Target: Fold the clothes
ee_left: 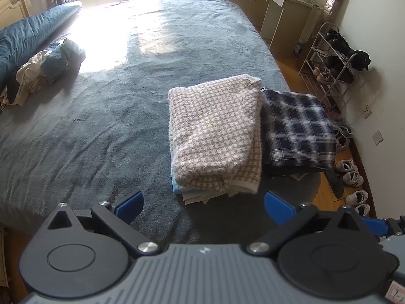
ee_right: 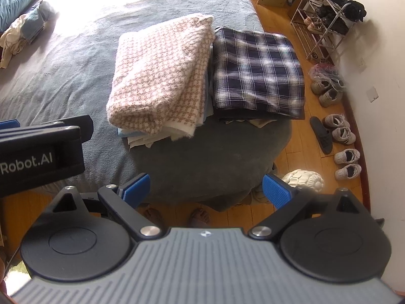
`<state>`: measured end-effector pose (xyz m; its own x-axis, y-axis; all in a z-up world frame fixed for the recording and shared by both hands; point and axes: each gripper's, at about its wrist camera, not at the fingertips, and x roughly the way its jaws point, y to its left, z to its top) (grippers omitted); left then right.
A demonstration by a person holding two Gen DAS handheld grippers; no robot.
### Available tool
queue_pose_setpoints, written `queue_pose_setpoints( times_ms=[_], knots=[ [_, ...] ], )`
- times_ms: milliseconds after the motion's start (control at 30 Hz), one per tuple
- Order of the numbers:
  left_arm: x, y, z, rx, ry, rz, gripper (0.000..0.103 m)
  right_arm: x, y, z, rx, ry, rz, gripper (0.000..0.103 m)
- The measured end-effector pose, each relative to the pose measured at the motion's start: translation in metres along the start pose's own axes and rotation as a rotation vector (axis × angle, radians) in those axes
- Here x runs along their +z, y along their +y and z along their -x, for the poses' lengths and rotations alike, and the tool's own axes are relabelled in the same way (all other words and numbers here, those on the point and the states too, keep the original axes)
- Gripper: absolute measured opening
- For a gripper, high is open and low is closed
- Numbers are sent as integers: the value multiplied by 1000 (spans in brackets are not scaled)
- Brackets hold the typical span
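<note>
Folding station: two stacks on a grey bed

Both the left gripper (ee_left: 203, 204) and right gripper (ee_right: 206, 188) are held spread wide and empty above the bed (ee_left: 101, 126). A houndstooth sweater (ee_right: 159, 76) tops one pile, touching a folded plaid shirt (ee_right: 258, 73). "Robot.AI" is printed on the left gripper's side.

The middle of the bed (ee_left: 101, 131) lies bare and open. Two folded stacks, a houndstooth one (ee_left: 215, 131) touching a plaid one (ee_left: 296, 131), crowd its near right corner. A crumpled clothes heap (ee_left: 43, 73) blocks the far left edge.
</note>
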<state>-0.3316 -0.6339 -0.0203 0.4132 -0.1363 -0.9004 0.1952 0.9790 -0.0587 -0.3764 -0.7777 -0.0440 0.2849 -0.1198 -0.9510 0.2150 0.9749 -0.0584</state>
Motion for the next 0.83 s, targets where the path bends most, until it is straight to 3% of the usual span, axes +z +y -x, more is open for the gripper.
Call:
queue_pose_setpoints(
  times_ms=[833],
  knots=[
    [4,-4,-4,-1,8,6,102,4,2,-3,-9,9,-10,96]
  ],
)
